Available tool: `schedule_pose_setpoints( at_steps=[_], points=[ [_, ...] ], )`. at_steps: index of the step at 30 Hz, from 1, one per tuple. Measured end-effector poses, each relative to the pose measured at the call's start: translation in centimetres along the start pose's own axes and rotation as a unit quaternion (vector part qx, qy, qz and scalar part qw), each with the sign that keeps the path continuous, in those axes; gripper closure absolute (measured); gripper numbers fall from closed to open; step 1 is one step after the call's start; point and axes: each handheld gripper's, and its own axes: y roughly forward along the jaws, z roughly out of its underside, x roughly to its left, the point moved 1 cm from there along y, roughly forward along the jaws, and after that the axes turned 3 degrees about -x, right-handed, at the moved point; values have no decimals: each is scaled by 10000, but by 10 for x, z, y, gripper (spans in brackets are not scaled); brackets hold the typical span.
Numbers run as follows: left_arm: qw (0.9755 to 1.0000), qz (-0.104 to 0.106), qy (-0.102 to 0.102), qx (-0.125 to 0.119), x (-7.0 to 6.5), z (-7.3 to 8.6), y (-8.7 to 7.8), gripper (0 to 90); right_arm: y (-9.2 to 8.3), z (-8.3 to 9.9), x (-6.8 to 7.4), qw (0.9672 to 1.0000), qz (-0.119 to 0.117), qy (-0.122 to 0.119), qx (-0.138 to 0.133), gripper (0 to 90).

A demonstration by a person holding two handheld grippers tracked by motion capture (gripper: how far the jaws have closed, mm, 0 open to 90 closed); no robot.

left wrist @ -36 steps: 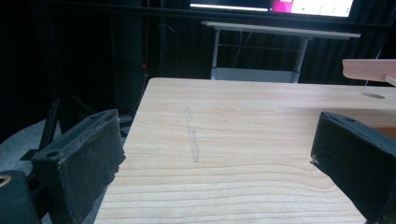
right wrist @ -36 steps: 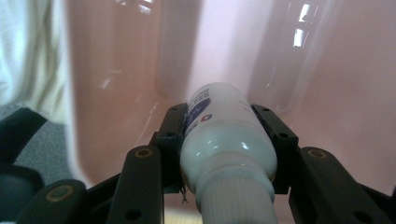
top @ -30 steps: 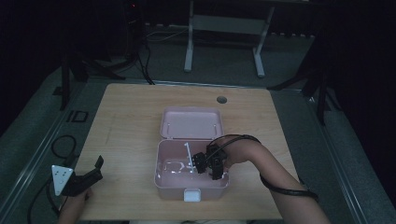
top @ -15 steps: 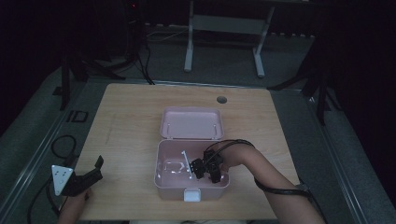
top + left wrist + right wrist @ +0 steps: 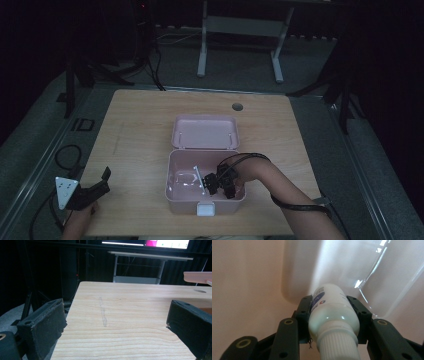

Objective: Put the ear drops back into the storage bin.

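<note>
— Where's the right tool (image 5: 329, 312)?

— Inside the open pink box (image 5: 176, 172), its jaws clamped on a small white bottle (image 5: 332, 312) with a ribbed cap.

— And the left tool (image 5: 112, 325)?

— Jaws spread wide, holding nothing, over the wooden counter (image 5: 135, 305) near its left front corner.

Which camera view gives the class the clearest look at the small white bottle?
The right gripper view: the white bottle sits close up, clamped between the right gripper jaws, its ribbed cap and blue label print visible. In the high view it is a small pale sliver inside the pink box.
</note>
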Motion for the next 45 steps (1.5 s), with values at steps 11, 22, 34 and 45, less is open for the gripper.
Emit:
schedule_pose_setpoints(
  at_steps=[11,22,34,45],
  points=[
    [10000,2,2,-3,0,0,0,24,-7,1,0,9999,9,61,-135,566],
    [10000,0,-4,3,0,0,0,24,-40,13,0,9984,291,200,-436,548],
    [10000,-9,-2,9,0,0,0,24,-95,34,10,9907,632,302,-1165,506],
    [10000,-27,-34,-15,0,0,0,24,-114,56,14,9829,760,792,-1480,318]
  ],
)
